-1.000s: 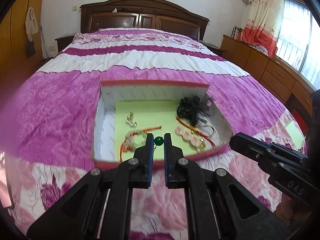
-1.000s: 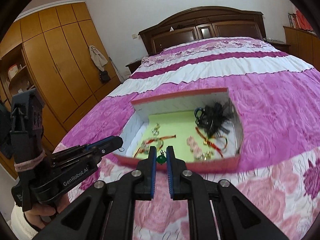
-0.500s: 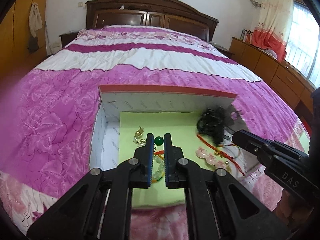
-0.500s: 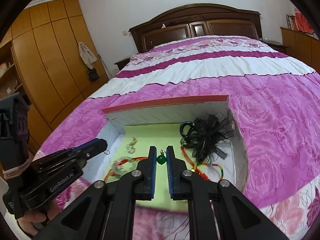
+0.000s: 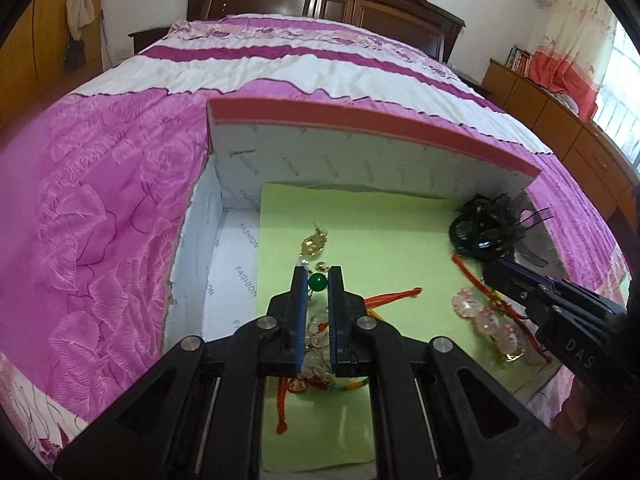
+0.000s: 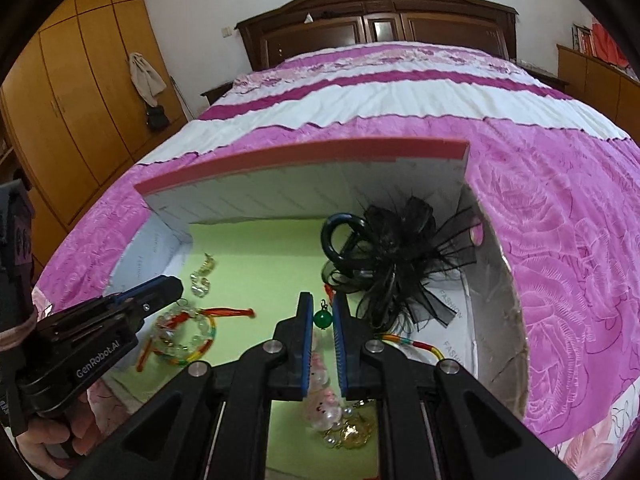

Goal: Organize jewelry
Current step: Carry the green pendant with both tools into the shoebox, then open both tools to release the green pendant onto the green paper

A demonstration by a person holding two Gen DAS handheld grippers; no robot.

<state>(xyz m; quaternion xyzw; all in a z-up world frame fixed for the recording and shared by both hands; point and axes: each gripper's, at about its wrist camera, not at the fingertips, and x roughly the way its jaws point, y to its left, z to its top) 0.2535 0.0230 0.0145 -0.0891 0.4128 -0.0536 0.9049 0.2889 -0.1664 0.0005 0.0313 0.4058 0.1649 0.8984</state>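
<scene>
An open box (image 5: 360,120) with a pink rim and a green paper floor (image 5: 372,236) lies on the bed. My left gripper (image 5: 318,282) is shut on a green bead (image 5: 317,282), low over the box's left part, above a clear-bead bracelet with red cord (image 6: 184,332). My right gripper (image 6: 322,319) is shut on a second green bead pendant (image 6: 322,319), over the box's middle, above a pink-bead bracelet (image 6: 320,396). Gold and clear earrings (image 5: 314,242) lie on the green floor. A black feathered hair clip (image 6: 384,256) sits in the far right corner.
The box rests on a pink floral bedspread (image 5: 100,220). The wooden headboard (image 6: 376,28) is far behind. A wooden wardrobe (image 6: 76,92) stands on the left, low cabinets and a curtained window (image 5: 560,80) on the right.
Both grippers have moved forward and down, from over the box's near edge to inside the box. Each still holds its green bead.
</scene>
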